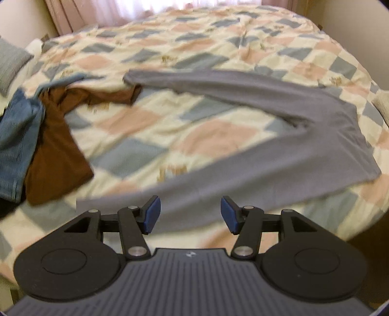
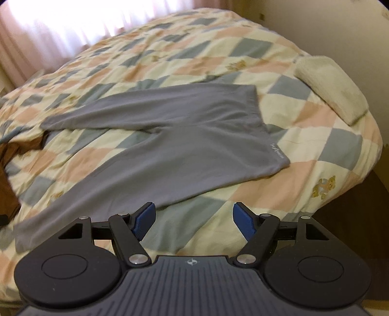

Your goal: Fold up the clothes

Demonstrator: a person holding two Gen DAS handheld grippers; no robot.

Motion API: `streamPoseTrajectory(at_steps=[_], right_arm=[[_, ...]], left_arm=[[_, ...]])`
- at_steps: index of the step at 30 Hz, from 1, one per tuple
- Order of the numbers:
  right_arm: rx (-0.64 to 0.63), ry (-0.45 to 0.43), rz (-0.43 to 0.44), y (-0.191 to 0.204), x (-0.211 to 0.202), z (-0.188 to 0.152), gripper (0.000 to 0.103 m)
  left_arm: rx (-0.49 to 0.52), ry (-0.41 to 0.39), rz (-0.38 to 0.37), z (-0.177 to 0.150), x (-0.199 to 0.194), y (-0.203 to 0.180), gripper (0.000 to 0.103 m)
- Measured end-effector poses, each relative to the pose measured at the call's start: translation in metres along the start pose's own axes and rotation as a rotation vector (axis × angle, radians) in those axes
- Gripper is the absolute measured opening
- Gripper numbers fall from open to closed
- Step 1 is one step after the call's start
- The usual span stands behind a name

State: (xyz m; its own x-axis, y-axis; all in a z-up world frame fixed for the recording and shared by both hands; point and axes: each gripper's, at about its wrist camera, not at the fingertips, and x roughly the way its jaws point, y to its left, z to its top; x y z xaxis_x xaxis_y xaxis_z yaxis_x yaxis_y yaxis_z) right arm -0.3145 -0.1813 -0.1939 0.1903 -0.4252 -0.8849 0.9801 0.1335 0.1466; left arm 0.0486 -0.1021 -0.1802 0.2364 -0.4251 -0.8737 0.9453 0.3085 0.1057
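My left gripper (image 1: 190,214) and right gripper (image 2: 193,220) both hang over the bed (image 1: 150,126) with their jaws apart and nothing between them. The grey trousers (image 2: 175,145) lie spread flat on the checked quilt, legs splayed in a V. A brown garment (image 1: 58,150) and jeans (image 1: 17,136) lie bunched at the left.

checked quilt (image 2: 279,194), cream towel (image 2: 333,90) — pink curtain (image 1: 65,17)
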Motion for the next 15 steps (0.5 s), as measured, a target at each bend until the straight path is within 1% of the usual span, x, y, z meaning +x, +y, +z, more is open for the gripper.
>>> streamPoseTrajectory(at_steps=[3, 5, 7, 11, 13, 15], right_arm=[[0.038, 0.024, 0.001, -0.022, 0.029, 0.029, 0.073], [0.056, 0.043, 0.004, -0.033, 0.051, 0.052, 0.073], [0.053, 0.049, 0.014, -0.041, 0.077, 0.080, 0.073], [-0.035, 0.031, 0.019, -0.052, 0.133, 0.136, 0.073], [-0.091, 0.006, 0.040, -0.056, 0.163, 0.164, 0.072], [-0.149, -0.035, 0.081, -0.058, 0.189, 0.189, 0.070]], left_arm=[[0.040, -0.032, 0.004, 0.036, 0.026, -0.001, 0.051], [0.096, -0.032, 0.021, 0.063, 0.050, -0.004, 0.051], [0.163, -0.028, 0.022, 0.090, 0.081, -0.009, 0.051], [0.299, -0.034, 0.006, 0.149, 0.151, -0.018, 0.049], [0.366, -0.065, 0.000, 0.181, 0.187, -0.021, 0.045], [0.435, -0.103, -0.021, 0.209, 0.219, -0.024, 0.045]])
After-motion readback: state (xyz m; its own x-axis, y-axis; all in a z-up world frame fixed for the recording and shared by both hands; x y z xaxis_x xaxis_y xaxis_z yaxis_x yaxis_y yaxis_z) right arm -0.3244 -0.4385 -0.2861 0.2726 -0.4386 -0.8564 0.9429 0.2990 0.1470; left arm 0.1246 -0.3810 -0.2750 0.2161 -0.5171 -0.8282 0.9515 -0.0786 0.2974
